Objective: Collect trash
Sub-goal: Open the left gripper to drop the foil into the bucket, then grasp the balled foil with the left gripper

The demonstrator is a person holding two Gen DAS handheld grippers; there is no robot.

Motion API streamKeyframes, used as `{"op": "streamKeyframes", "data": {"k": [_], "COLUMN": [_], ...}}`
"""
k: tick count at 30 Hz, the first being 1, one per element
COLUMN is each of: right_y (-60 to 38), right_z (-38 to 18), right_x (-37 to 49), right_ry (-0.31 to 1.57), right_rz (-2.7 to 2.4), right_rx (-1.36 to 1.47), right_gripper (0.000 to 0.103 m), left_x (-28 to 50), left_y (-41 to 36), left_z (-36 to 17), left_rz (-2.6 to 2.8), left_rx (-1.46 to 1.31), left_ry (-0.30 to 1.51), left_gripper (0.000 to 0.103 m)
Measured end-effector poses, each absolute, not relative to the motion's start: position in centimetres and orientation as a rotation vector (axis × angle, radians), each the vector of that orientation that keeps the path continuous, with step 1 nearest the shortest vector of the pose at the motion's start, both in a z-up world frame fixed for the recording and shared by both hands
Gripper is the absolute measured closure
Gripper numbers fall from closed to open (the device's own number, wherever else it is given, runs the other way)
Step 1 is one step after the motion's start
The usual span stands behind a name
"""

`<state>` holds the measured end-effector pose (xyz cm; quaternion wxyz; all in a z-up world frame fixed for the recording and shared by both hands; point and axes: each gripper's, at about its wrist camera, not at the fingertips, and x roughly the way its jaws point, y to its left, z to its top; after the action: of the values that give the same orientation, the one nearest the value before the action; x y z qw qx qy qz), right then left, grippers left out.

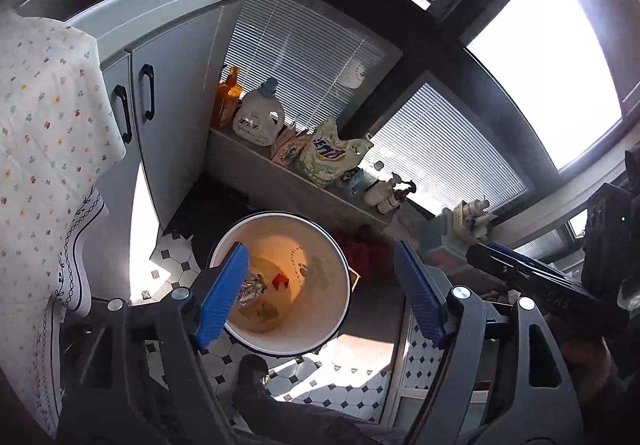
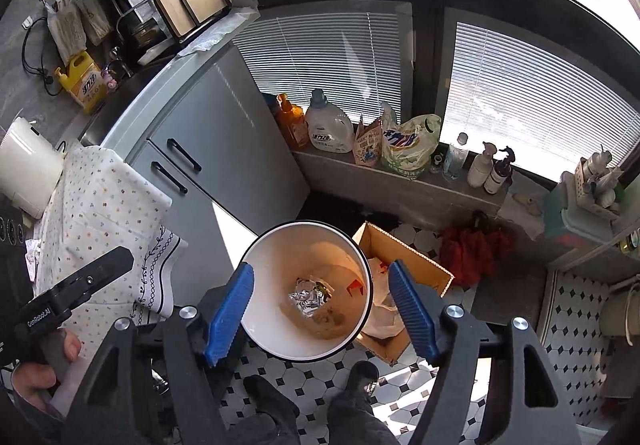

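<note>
A round white trash bin (image 1: 336, 285) (image 2: 260, 265) with a dark rim stands on the tiled floor below both grippers. Inside lie a crumpled silvery wrapper (image 1: 256, 287) (image 2: 308, 297) and a small red scrap (image 1: 281, 281) (image 2: 354, 287). My left gripper (image 1: 320, 297) is open and empty, held above the bin. My right gripper (image 2: 320, 309) is open and empty, also above the bin. The right gripper's body shows at the right of the left wrist view (image 1: 552, 285); the left one shows at the left of the right wrist view (image 2: 72, 293).
An open cardboard box (image 2: 412, 257) with a plastic bag stands right of the bin. A grey cabinet (image 2: 224, 149) and a floral-cloth table (image 2: 100, 213) are on the left. Detergent bottles and bags line the window ledge (image 2: 400, 173). A red cloth (image 2: 472, 245) lies on the floor. The person's feet (image 2: 360, 377) are below.
</note>
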<state>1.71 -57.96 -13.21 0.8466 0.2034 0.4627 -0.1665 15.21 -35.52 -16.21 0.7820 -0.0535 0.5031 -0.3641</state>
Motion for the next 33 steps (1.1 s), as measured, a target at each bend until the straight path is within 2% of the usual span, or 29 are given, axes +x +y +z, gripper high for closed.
{"op": "streamKeyframes", "data": {"k": [3,7,15,33], "right_y": [-56.5,-54.0,-47.2,-28.3], "right_z": [-12.7,-12.2,-10.6,-8.5], "right_x": [2.9,4.8,9.0,15.9], "right_ry": [0.964,0.954,0.934,0.934], "right_rz": [-0.316,-0.26,-0.099,0.26], "right_rx": [0.409,0.377,0.297,0.155], "right_gripper": [0.022,0.015,0.008,0.008], "left_x": [15.6,15.8,15.2,12.0], "left_y": [-33.1,-29.5,-21.1,-1.0], "left_z": [-15.4,-14.5,-13.0,-10.5], "left_rz": [-0.726,-0.649,-0.455,-0.057], "left_rx": [-0.128,-0.15,-0.198,-0.347], "left_ry": [1.063,1.037,0.98,0.879], "left_gripper": [0.02,0.019,0.01,0.009]}}
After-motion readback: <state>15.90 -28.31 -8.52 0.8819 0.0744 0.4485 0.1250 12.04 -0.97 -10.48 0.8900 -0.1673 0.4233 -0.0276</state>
